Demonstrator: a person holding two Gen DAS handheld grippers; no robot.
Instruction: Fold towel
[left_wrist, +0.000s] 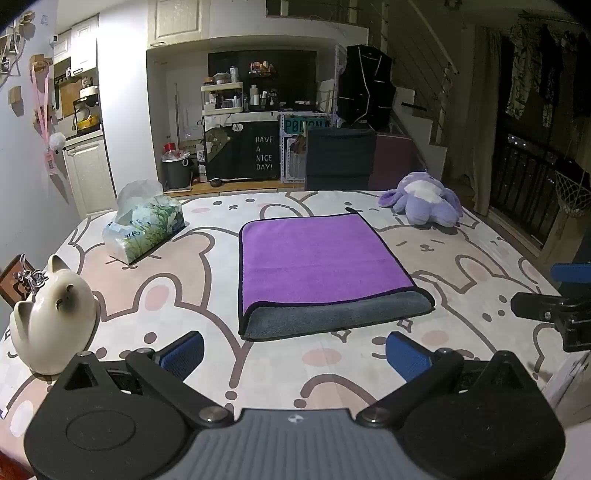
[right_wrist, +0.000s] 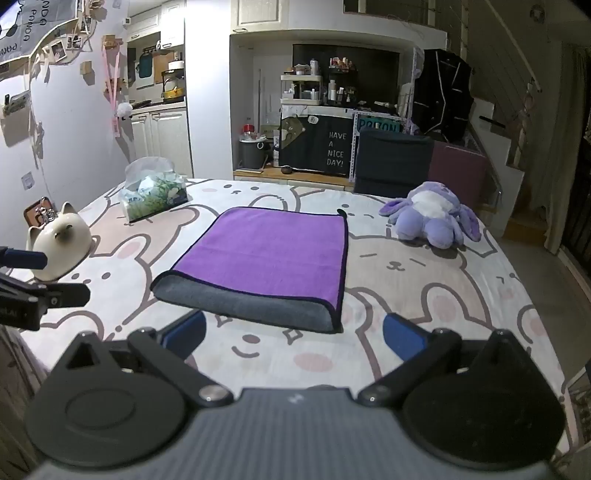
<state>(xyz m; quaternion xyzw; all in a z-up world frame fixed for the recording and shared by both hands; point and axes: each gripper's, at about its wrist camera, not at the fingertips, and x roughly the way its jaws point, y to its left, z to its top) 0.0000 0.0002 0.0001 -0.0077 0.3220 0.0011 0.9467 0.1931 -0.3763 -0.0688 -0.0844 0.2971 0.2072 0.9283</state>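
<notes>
We see the towel (left_wrist: 317, 258) lying folded over on the table (left_wrist: 221, 354), which is covered by a bunny-print cloth; its purple face is up, a grey band of the underside shows along the near folded edge, and a dark hem runs around the sides. Our left gripper (left_wrist: 293, 354) hangs just short of that near edge with its blue-padded fingers (left_wrist: 183, 352) spread wide and nothing between them. Our right gripper (right_wrist: 293, 339) sits likewise before the towel (right_wrist: 266, 258), jaws parted and empty, its blue pads clear of the cloth. Each gripper shows at the margin of the other's view, so the two are side by side. A cream cat figurine (left_wrist: 51, 317) stands on the table at the left near corner, a tissue pack (left_wrist: 146, 225) lies farther back on the left, and a purple plush toy (left_wrist: 423, 201) rests at the far right, well apart from the towel. The small loop at the towel's far corner may be a hanging tag, though it is too small to tell.
</notes>
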